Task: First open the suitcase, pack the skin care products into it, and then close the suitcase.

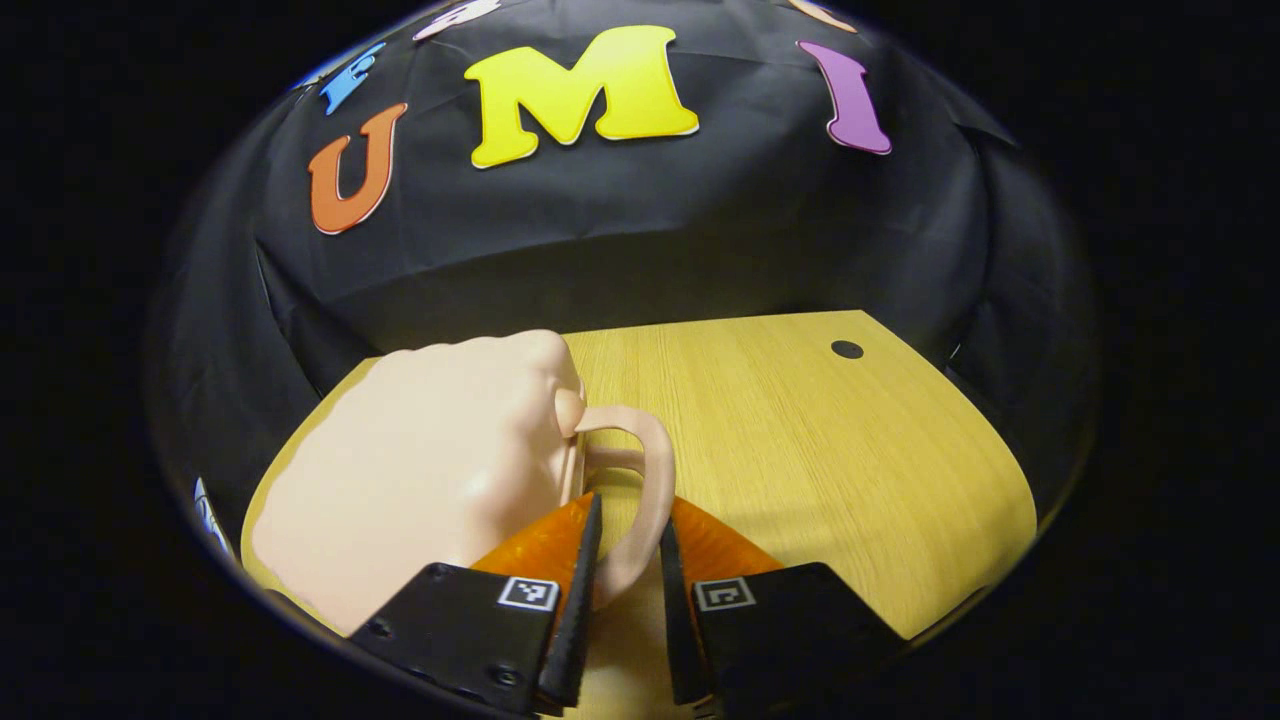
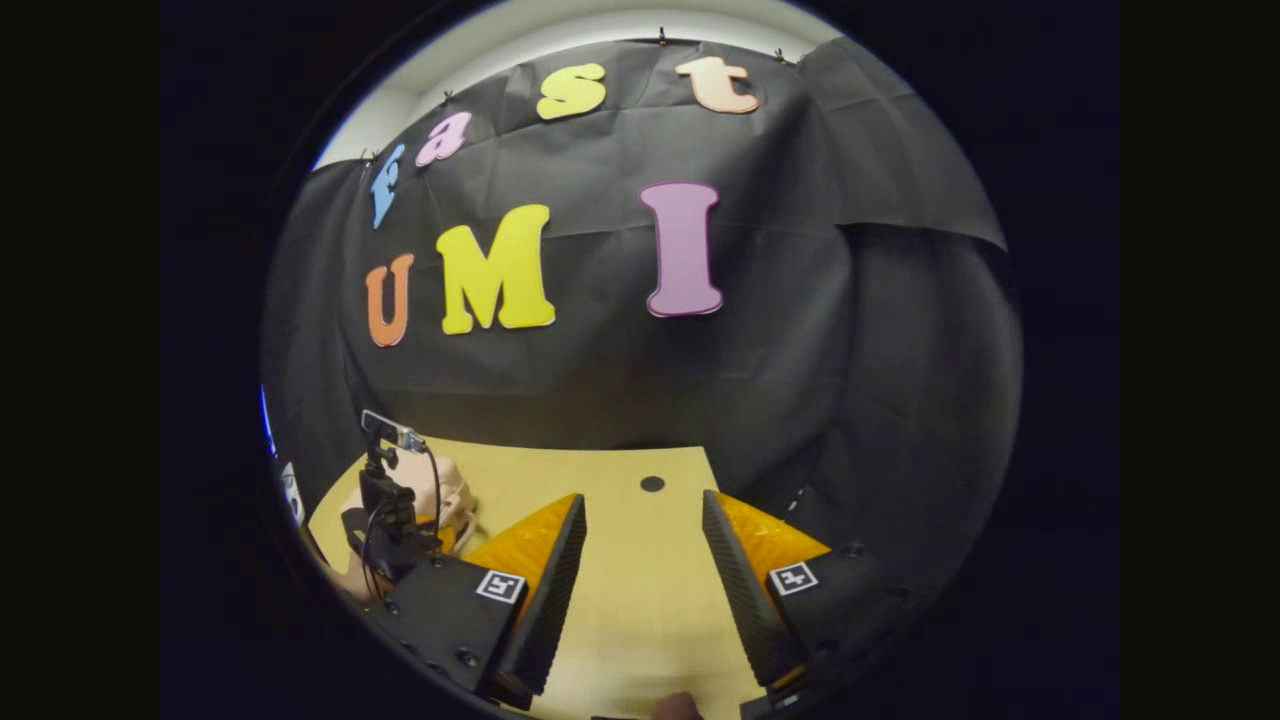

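- In the left gripper view we've got the left gripper (image 1: 628, 560) low over the wooden table (image 1: 820, 470), pointing toward the black cloth wall (image 1: 640, 240).
- Its jaws are nearly together, one on each side of the suitcase's handle (image 1: 655, 490). The handle loop runs right down between the fingers (image 1: 585, 590), but we honestly can't tell whether both are pressing on it or just sitting close.
- The suitcase (image 1: 420, 480) itself is a smooth, pale peach shell lying on the left part of the table, just ahead and to the left of that gripper, handle side facing right.
- Right of the handle the tabletop is bare wood with a small dark hole (image 1: 847, 349) near the far edge.
- Over in the right gripper view, we see the left gripper (image 2: 395, 530) from the side at the far left: dark body with cables and a small camera on top, sitting against the peach suitcase (image 2: 445, 490).
- That same view has the right gripper (image 2: 640, 560) hovering above the table (image 2: 640, 600), jaws spread wide with only bare wood between them.
- It's well apart from the suitcase, and the same dark hole (image 2: 652, 484) sits just ahead of it.
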Motion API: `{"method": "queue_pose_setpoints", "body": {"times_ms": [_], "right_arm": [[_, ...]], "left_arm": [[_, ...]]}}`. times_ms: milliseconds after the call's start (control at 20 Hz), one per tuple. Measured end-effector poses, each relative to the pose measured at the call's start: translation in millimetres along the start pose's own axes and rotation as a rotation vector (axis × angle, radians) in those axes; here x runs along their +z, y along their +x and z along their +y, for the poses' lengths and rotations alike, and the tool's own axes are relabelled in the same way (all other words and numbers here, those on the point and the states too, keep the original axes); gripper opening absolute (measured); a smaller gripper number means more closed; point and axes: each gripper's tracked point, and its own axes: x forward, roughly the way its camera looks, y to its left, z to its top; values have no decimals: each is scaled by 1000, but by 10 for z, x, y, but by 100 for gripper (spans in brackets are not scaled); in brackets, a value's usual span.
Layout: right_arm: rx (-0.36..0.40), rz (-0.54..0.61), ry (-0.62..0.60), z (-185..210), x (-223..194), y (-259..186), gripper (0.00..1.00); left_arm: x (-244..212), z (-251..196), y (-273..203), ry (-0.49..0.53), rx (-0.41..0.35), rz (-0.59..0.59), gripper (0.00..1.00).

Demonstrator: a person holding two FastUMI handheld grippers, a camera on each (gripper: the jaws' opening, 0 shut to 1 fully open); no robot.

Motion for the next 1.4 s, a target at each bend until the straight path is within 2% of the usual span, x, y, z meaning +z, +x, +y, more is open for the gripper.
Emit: {"method": "queue_pose_setpoints", "body": {"times_ms": [50, 100, 150, 200, 250, 300, 350, 500, 700, 750, 800, 900, 1050, 1100, 1150, 1400], "right_arm": [[23, -8, -9, 67, 37, 51, 70], [47, -24, -11, 145, 111, 79, 66], [68, -40, -7, 222, 189, 107, 70], [85, -55, -4, 313, 259, 137, 65], [98, -74, -5, 401, 336, 155, 65], [109, -98, -7, 503, 433, 156, 65], [117, -124, -8, 602, 544, 162, 70], [140, -191, -13, 954, 827, 140, 70], [153, -278, -46, 1332, 1173, 3, 71], [135, -297, -53, 1380, 1229, -9, 71], [102, -310, -61, 1380, 1277, -44, 70], [61, -359, -72, 1440, 1374, -130, 70], [40, -465, -82, 1543, 1585, -272, 70], [39, -480, -85, 1584, 1591, -285, 67], [35, -476, -82, 1612, 1574, -291, 70], [10, -401, -65, 1700, 1367, -257, 68]], "left_arm": [[9, -21, -73, -13, -1, 2, 46], [70, -56, -183, -29, -9, -17, 51], [172, -87, -315, -37, -21, -41, 57], [272, -120, -443, -42, -37, -62, 63], [404, -102, -586, -44, -36, -93, 74], [632, -33, -750, -51, -31, -149, 78], [889, 43, -931, -60, -25, -217, 81], [1661, 378, -1511, -88, 9, -426, 86], [2223, 687, -2051, -126, 39, -629, 90], [2328, 758, -2189, -134, 44, -658, 87], [2391, 796, -2298, -146, 41, -685, 96], [2436, 886, -2406, -172, 31, -720, 96], [2415, 996, -2391, -185, 37, -718, 96], [2397, 1039, -2421, -184, 41, -717, 96], [2391, 1078, -2450, -186, 41, -722, 96], [2508, 1059, -2499, -178, 31, -742, 96]]}}
